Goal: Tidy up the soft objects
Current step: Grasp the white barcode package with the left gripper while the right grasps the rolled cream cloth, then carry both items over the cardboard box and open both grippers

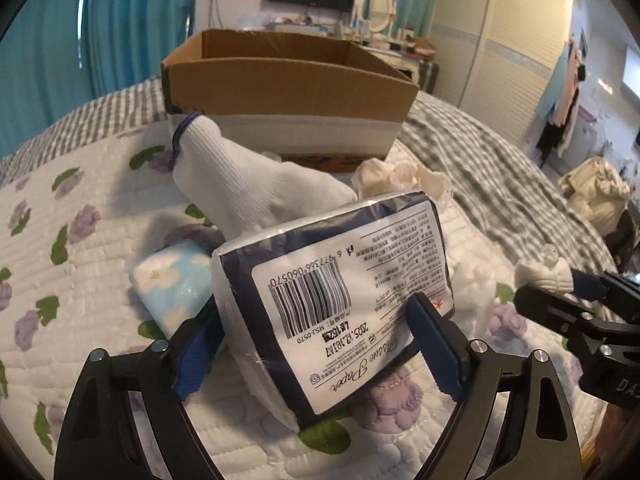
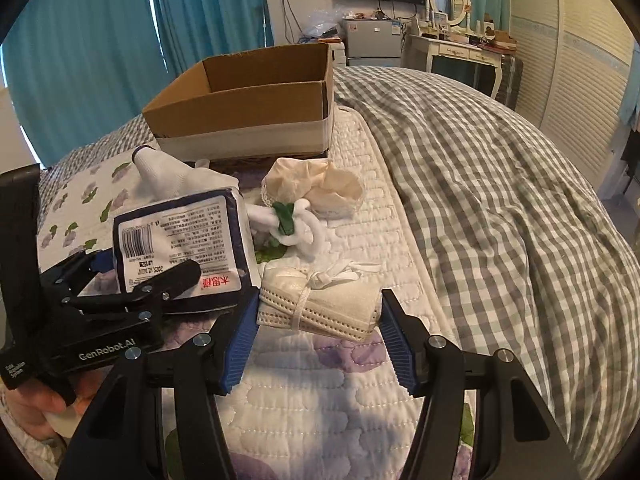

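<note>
Two grippers are working: left gripper [image 1: 316, 344] fingers are pinching the navy-white plastic tissue pack [image 1: 336, 300]; right gripper [image 2: 320, 340] fingers, spread, are flanking the folded cream face-mask bundle [image 2: 320, 304]; boxing in the brown cardboard box [image 2: 248, 100] likely follows.

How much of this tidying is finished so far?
Nothing looks packed yet; no items show inside the cardboard box. The left gripper is clamped on the tissue pack. The right gripper is open around the folded masks. The white sock and cream cloth remain.
</note>
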A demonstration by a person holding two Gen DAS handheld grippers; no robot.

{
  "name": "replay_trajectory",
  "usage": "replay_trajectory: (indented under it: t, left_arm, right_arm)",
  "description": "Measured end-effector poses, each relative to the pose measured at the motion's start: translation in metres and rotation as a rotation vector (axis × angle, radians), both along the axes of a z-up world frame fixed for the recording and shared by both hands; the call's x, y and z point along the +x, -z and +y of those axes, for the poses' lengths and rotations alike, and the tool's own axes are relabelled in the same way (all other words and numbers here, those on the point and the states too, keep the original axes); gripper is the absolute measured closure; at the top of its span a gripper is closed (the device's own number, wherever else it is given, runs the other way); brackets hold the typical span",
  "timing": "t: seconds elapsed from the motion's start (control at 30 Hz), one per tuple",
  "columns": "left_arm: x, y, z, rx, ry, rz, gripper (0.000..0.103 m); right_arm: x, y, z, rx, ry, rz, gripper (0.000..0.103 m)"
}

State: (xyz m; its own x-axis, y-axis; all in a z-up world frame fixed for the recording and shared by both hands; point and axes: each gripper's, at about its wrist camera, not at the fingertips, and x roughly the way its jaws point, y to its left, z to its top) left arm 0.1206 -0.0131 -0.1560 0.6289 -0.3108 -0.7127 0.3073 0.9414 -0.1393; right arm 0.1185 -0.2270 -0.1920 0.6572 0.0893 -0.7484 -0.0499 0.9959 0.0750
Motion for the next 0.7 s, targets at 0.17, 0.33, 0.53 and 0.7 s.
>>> replay_trajectory:
  t: [0.17,0.33,0.53,0.7]
  left_arm:
    - [-0.021,-0.012,0.005,-0.005,0.016,-0.045,0.054]
    - [-0.05,-0.028,0.0,0.039,0.044,-0.073,0.065]
    - [-0.079,-0.062,0.001,0.067,0.021,-0.161,0.066]
    - [-0.091,-0.107,0.004,0.082,0.02,-0.265,0.066]
  right_arm:
    - [-0.006,-0.008,0.002,0.014,-0.011,-0.017,0.044]
    - [-0.016,-0.021,0.009,-0.012,-0.032,-0.052,0.044]
    - [-0.034,-0.053,0.013,0.0,-0.053,-0.112,0.044]
    - [-0.048,-0.094,0.015,-0.033,-0.051,-0.208,0.044]
